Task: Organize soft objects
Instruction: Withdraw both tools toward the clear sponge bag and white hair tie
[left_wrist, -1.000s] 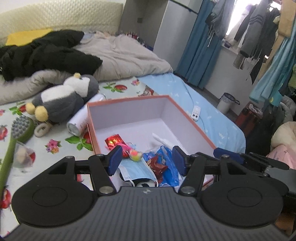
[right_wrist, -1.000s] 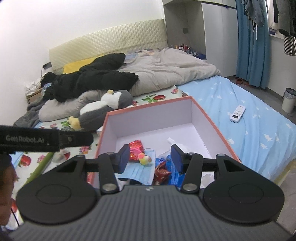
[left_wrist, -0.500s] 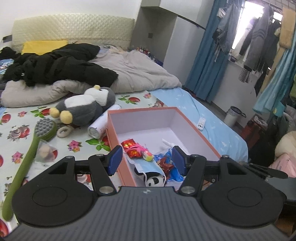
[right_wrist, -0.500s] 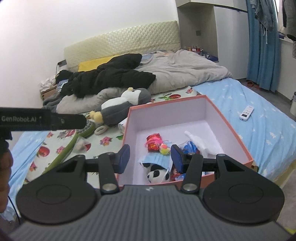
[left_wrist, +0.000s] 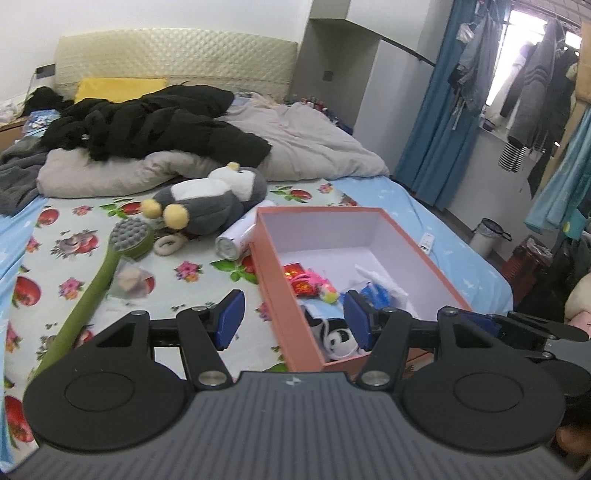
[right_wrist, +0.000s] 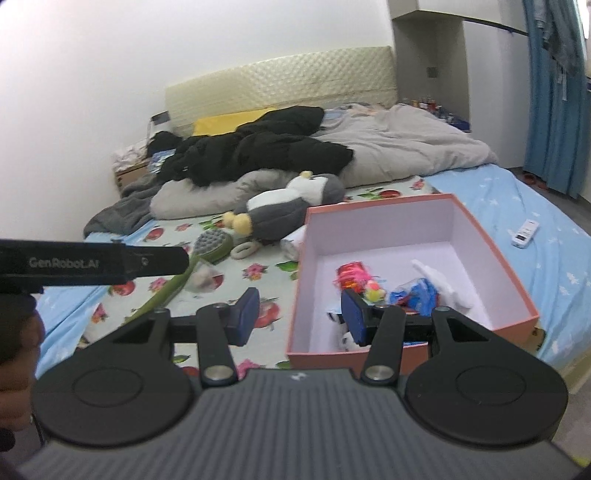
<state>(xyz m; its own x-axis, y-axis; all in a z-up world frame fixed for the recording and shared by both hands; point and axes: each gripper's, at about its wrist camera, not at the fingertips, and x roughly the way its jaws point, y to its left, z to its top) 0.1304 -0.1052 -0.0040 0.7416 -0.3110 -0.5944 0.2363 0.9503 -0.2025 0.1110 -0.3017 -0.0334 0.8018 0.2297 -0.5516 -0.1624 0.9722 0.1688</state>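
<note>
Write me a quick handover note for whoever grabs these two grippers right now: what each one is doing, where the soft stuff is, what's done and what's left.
Left tongs: open, holding nothing.
Right tongs: open, holding nothing.
Both hang over the near end of the pink box on the bed.
In the box: face mask, small panda toy, pink fluffy bits, blue wrapper, white tissue.
Outside the box, on the floral sheet: grey penguin plush, green brush, small clear bag, white ring, white can.
Left to do, probably: the penguin plush first, likely with both grippers.
</note>
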